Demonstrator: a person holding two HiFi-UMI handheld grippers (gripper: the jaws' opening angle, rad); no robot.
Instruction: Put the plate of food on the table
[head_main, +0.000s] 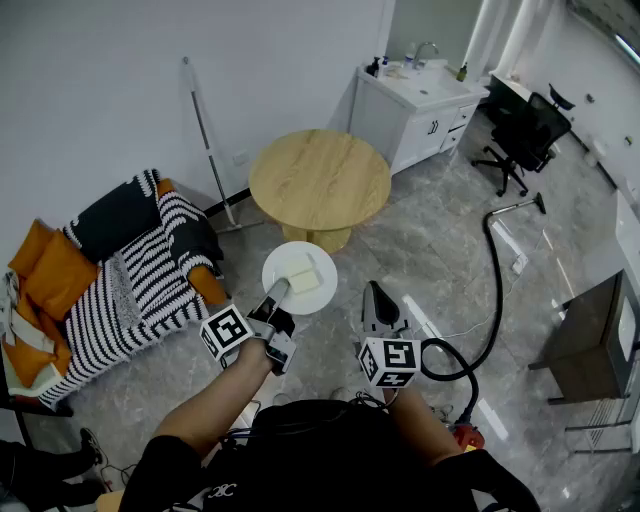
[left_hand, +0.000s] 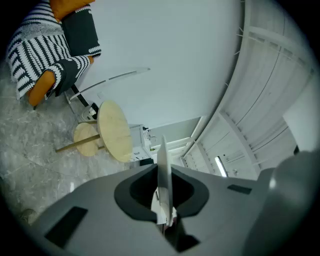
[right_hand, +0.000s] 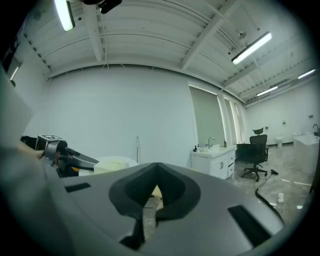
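Right at the centre of the head view, the left gripper (head_main: 278, 292) has its jaws clenched on the near rim of the white plate (head_main: 326, 280), which it holds level in the air above the grey floor (head_main: 440, 250); in the left gripper view the plate shows edge-on, pinched between the jaws. A pale block of food (head_main: 303, 275) lies on the plate. The round wooden worktop (head_main: 320, 180) stands just above the plate in the frame, and the plate's far edge overlaps the worktop's foot. The right gripper (head_main: 374, 292), just right of the plate, has its jaws pressed together on nothing. At the left of the frame sits a couch (head_main: 130, 270) with a black-and-white striped cover and orange cushions, near the worktop. A long pole (head_main: 205, 140) leans on the wall (head_main: 100, 90) at upper left, close beside the worktop. A white sink cabinet (head_main: 415, 100) and a black office chair (head_main: 525, 135) fill the upper right, and a dark hose (head_main: 492, 290) curves over the floor at right.
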